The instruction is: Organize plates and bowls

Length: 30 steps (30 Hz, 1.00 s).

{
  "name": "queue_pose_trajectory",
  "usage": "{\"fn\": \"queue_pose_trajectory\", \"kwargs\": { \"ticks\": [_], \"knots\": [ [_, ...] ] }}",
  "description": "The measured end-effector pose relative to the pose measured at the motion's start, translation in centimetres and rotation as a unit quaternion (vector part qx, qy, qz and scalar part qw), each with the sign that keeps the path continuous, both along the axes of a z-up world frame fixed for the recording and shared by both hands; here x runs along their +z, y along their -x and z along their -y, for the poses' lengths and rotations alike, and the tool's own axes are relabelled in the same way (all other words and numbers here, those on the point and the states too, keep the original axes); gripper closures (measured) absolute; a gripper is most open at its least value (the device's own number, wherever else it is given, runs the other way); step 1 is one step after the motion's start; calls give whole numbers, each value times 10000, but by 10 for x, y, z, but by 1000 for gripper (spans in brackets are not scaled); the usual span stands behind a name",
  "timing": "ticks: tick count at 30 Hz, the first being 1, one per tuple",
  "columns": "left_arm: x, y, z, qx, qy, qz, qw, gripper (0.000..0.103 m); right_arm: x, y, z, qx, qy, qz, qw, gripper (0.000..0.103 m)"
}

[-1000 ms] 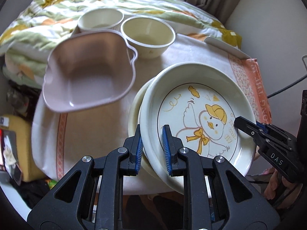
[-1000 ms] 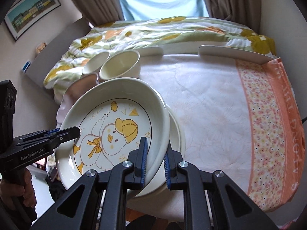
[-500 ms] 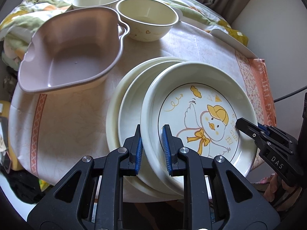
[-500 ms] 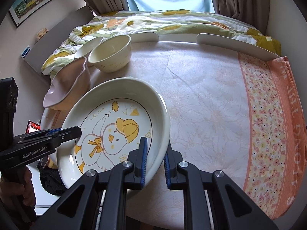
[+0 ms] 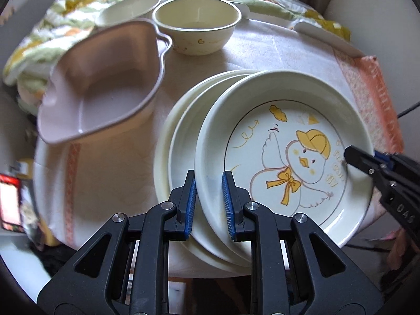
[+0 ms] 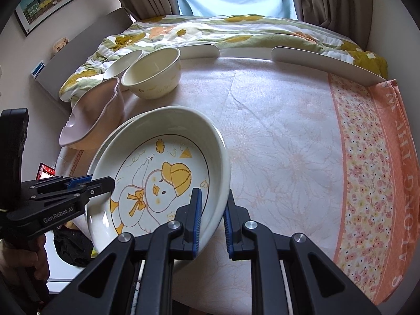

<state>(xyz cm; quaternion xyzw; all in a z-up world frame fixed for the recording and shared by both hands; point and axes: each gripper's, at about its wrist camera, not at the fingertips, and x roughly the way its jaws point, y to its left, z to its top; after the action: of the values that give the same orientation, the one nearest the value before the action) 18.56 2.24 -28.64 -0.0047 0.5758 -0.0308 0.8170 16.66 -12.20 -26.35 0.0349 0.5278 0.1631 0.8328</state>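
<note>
Both claws are gripping the duck plate by its rim: the left claw is pinching the near edge narrowly, and the right claw is clamping the opposite edge just as tightly. The plate is hanging tilted just above a stack of plain plates near the front edge of the surface, offset toward the right of that stack.

The likely trouble is the offset. If the claws let go while the plate is sitting this far off centre, it could slide off the stack, which itself is overhanging the surface's front edge. Uneven release could also tip the plate and knock it against the stack.

The left wrist view is showing the stacked plates underneath and the inside of the pink dish, with two cream bowls behind. The right wrist view is hiding most of the stack behind the duck plate, yet it is showing the wide bare cloth to the right and the bed beyond.
</note>
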Motion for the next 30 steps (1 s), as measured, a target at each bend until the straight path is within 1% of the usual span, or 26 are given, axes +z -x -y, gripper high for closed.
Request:
{"fn": "queue_pose_trajectory", "kwargs": {
  "ticks": [1, 5, 7, 9, 21, 24, 27, 30],
  "knots": [
    [1, 0, 5, -68, -242, 30, 9997, 86, 0, 0, 1, 6, -5, -2, 10000, 88],
    [6, 1, 17, -318, -894, 227, 9952, 86, 0, 2, 0, -1, -40, -11, 10000, 89],
    [9, 2, 22, -398, -1147, 337, 9920, 86, -1, 2, -2, 5, -49, -21, 10000, 89],
    [11, 2, 23, -416, -1277, 386, 9902, 86, -3, 1, -4, 9, -39, -46, 10000, 89],
    [13, 2, 13, -397, -1143, 409, 9918, 86, -6, -3, -8, -33, 82, -31, 10000, 89],
    [19, 3, 11, -373, -1091, 443, 9923, 86, -4, -2, -7, -54, 90, -28, 9999, 89],
    [34, 5, 4, -275, -904, 525, 9941, 86, 5, -2, -4, -97, 40, 30, 9999, 89],
    [59, 11, -10, -49, -488, 723, 9962, 86, 22, -2, 2, -114, -10, 133, 9998, 89]
  ]
}}
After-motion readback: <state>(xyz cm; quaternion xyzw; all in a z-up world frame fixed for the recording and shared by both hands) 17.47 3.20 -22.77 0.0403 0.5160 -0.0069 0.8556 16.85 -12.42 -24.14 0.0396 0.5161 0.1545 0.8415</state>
